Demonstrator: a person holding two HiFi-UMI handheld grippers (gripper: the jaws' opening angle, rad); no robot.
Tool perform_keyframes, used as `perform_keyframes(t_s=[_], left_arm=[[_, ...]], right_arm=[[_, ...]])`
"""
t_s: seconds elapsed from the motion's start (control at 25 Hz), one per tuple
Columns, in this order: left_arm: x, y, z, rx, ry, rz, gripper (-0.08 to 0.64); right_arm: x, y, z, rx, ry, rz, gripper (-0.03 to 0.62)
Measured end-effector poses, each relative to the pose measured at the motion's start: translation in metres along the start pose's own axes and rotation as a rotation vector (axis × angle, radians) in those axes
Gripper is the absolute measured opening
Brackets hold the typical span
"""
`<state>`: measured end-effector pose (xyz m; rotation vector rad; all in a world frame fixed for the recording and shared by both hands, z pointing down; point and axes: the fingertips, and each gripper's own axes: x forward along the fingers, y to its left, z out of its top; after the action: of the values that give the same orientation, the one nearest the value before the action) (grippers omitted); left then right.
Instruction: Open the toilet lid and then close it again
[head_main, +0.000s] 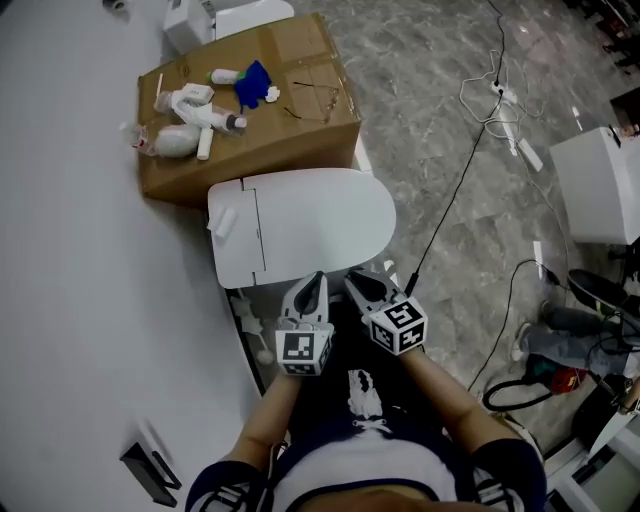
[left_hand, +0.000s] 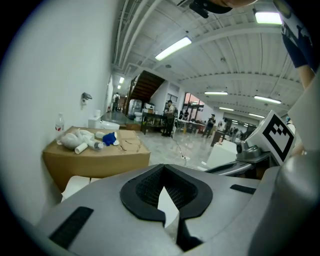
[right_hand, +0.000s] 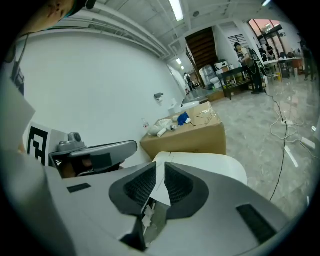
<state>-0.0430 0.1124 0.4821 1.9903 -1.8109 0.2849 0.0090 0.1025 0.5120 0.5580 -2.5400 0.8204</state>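
The white toilet (head_main: 300, 225) stands against the wall with its lid down flat. Both grippers hover just off the lid's near, rounded edge, side by side, apart from it. My left gripper (head_main: 313, 280) is shut with nothing between its jaws. My right gripper (head_main: 357, 282) is shut and empty too. In the left gripper view the left gripper (left_hand: 163, 172) points over the lid (left_hand: 75, 186). In the right gripper view the right gripper (right_hand: 160, 166) aims at the lid (right_hand: 210, 162), with the left gripper's body at its left.
A cardboard box (head_main: 300, 125) stands behind the toilet, with a plush toy (head_main: 185, 120), bottles and a blue item (head_main: 255, 85) on it. The white wall (head_main: 70, 280) runs along the left. Cables (head_main: 480, 130) trail over the marble floor, with white units (head_main: 600, 185) at right.
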Motion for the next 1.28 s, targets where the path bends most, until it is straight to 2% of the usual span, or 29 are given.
perform_keyframes(t_s=[0.24, 0.44, 0.56, 0.68, 0.88, 1.08, 1.28], left_arm=[[0.05, 0.001, -0.012, -0.001, 0.037, 0.0, 0.008], [0.086, 0.007, -0.039, -0.029, 0.109, 0.003, 0.008], [0.105, 0.011, -0.055, -0.021, 0.146, 0.014, 0.008], [0.119, 0.013, -0.072, -0.021, 0.178, 0.017, 0.008], [0.142, 0.012, -0.093, -0.029, 0.214, 0.018, 0.008], [0.157, 0.008, -0.106, -0.049, 0.235, 0.016, 0.006], [0.167, 0.006, -0.118, -0.049, 0.264, 0.003, 0.008]], right_arm=[[0.023, -0.052, -0.003, 0.054, 0.021, -0.013, 0.012], [0.041, -0.089, -0.026, 0.098, 0.086, -0.019, 0.012], [0.054, -0.114, -0.047, 0.126, 0.15, -0.011, 0.076], [0.062, -0.14, -0.067, 0.172, 0.197, -0.013, 0.092], [0.077, -0.195, -0.092, 0.223, 0.246, -0.062, 0.12], [0.094, -0.245, -0.12, 0.231, 0.315, -0.111, 0.147], [0.105, -0.305, -0.156, 0.322, 0.381, -0.213, 0.163]])
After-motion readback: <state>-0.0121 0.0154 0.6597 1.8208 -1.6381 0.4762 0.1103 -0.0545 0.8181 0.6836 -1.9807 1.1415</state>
